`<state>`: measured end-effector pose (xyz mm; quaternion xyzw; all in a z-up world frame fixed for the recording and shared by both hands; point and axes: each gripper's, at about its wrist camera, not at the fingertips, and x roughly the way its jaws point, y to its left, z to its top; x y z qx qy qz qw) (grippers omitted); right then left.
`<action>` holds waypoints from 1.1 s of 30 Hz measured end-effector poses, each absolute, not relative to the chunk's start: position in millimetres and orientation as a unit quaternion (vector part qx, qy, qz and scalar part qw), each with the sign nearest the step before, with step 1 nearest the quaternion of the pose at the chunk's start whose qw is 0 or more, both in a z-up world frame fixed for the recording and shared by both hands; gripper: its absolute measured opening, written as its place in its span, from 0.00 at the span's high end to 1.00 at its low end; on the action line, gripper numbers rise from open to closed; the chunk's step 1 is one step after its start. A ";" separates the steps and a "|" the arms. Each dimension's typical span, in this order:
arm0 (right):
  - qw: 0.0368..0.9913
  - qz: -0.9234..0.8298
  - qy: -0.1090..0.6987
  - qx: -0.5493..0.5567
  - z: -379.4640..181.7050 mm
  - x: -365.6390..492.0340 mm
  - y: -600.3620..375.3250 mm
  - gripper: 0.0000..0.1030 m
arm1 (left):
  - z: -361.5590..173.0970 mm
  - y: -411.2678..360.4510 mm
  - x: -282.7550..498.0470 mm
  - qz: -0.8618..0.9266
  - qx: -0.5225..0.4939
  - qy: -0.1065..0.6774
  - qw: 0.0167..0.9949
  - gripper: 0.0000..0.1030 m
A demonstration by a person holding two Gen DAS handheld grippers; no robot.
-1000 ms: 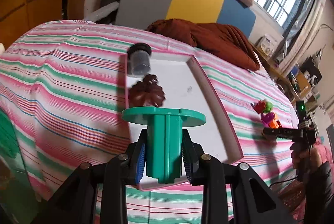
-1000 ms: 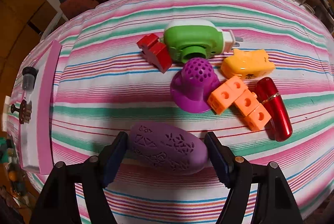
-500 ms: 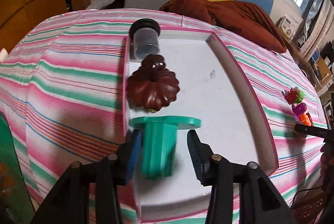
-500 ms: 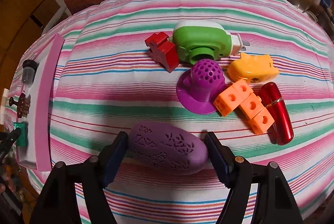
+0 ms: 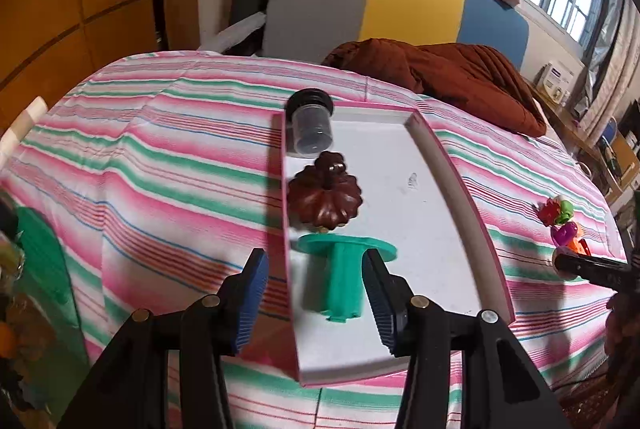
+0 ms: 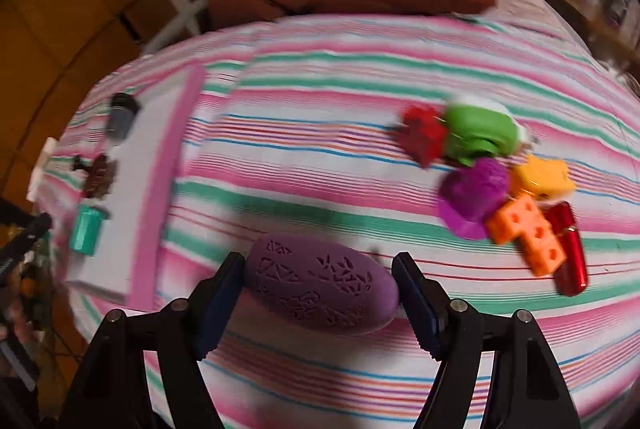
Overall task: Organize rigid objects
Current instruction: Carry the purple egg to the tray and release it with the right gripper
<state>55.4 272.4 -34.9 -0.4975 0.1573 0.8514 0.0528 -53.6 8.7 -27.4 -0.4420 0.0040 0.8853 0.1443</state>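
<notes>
A pink-rimmed white tray [image 5: 456, 181] lies on the striped bed. In it are a black-capped clear jar [image 5: 310, 123], a brown flower-shaped piece [image 5: 326, 197] and a green flanged spool [image 5: 342, 277]. My left gripper [image 5: 316, 297] is open, its fingers either side of the spool and apart from it. My right gripper [image 6: 320, 293] is shut on a purple patterned oval [image 6: 320, 283] and holds it above the bed. The tray [image 6: 160, 165] shows at the left in the right wrist view.
A pile of small toys lies to the right: a red block [image 6: 424, 133], a green plug-in device [image 6: 480, 133], a purple cone [image 6: 472, 197], a yellow piece [image 6: 540, 177], orange cubes [image 6: 528, 233], a red tube [image 6: 568, 249]. A brown blanket [image 5: 440, 77] lies behind.
My left gripper lowered the green spool into the tray, opened and let it go. My right gripper has lifted and swung left with the purple oval.
</notes>
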 end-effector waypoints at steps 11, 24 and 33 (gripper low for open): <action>-0.102 0.881 0.095 -0.452 5.7 20.7 128.1 0.27 | -27.2 -13.1 -47.1 0.890 -0.439 -0.008 0.125 0.52; -0.158 0.828 0.043 -0.536 -60.7 -16.5 29.4 0.26 | -32.1 -54.5 -49.3 0.894 -0.439 -0.042 0.081 0.52; -0.187 0.839 0.105 -0.500 -41.0 -12.4 41.4 0.19 | -28.2 -53.1 -47.1 0.898 -0.433 -0.023 0.076 0.52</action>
